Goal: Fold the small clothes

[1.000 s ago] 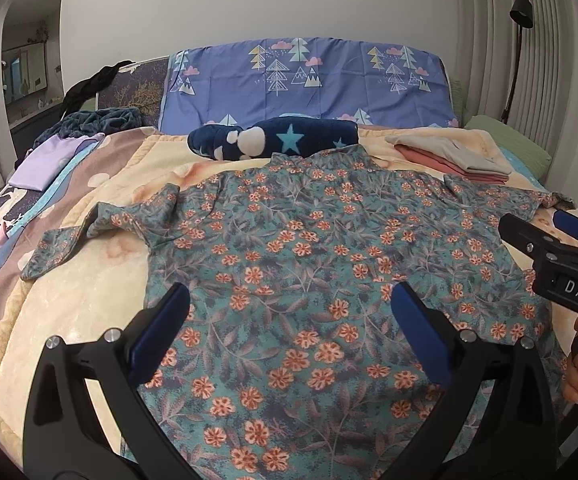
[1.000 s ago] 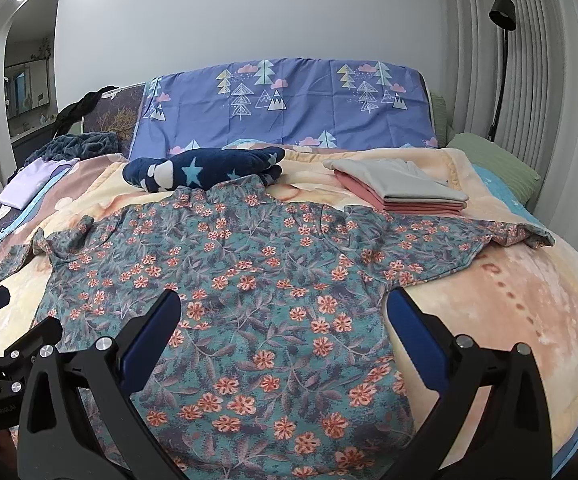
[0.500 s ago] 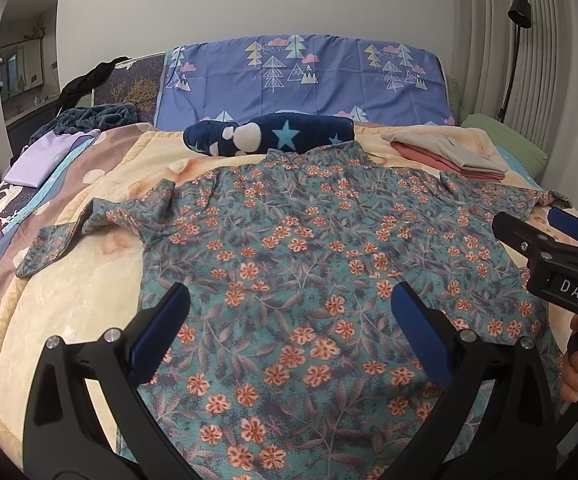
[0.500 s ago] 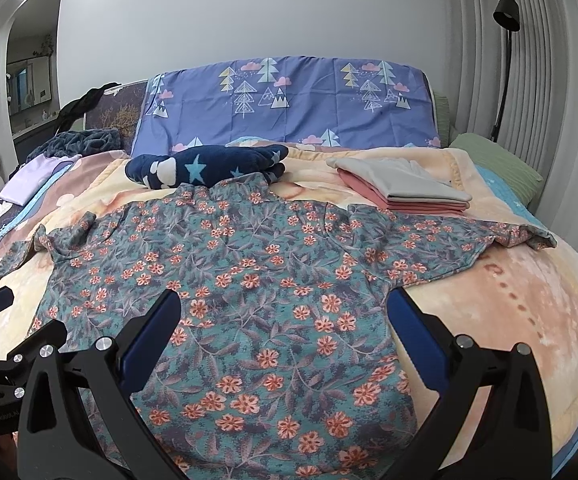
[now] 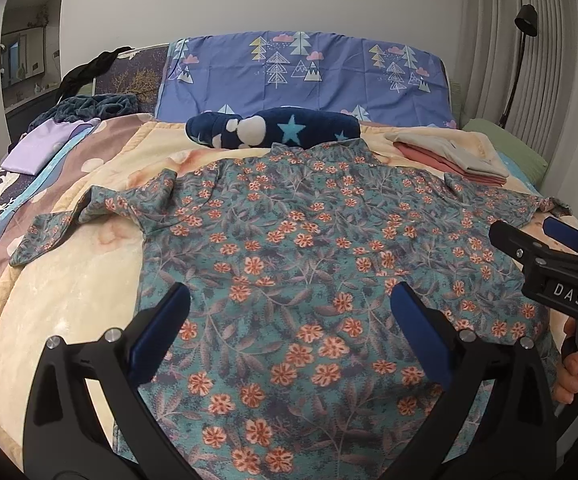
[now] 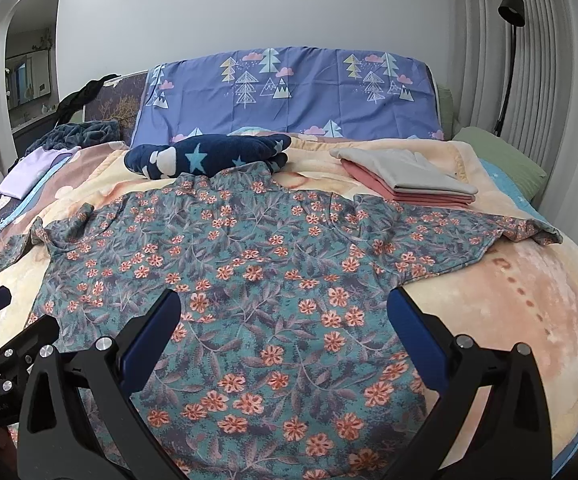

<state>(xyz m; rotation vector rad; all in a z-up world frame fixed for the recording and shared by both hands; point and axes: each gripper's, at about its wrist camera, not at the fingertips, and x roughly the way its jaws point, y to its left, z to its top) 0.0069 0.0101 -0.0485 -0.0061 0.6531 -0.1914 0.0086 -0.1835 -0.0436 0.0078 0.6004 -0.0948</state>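
Across the cream blanket-covered bed point(image 5: 61, 304) the teal floral short-sleeved shirt point(image 5: 289, 248) lies flat, hardly changed from a second ago (cameras drifted slightly), with left gripper point(image 5: 289, 332) and right gripper point(image 6: 283, 330) both spread wide, empty, folding seemingly unstarted.

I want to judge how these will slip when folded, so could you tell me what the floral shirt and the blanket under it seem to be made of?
The floral shirt looks like thin, matte woven or jersey cloth: it lies flat with fine creases and limp sleeves. The blanket looks like plush fleece with a soft sheen and a fuzzy, thick edge. Neither can be told for sure.
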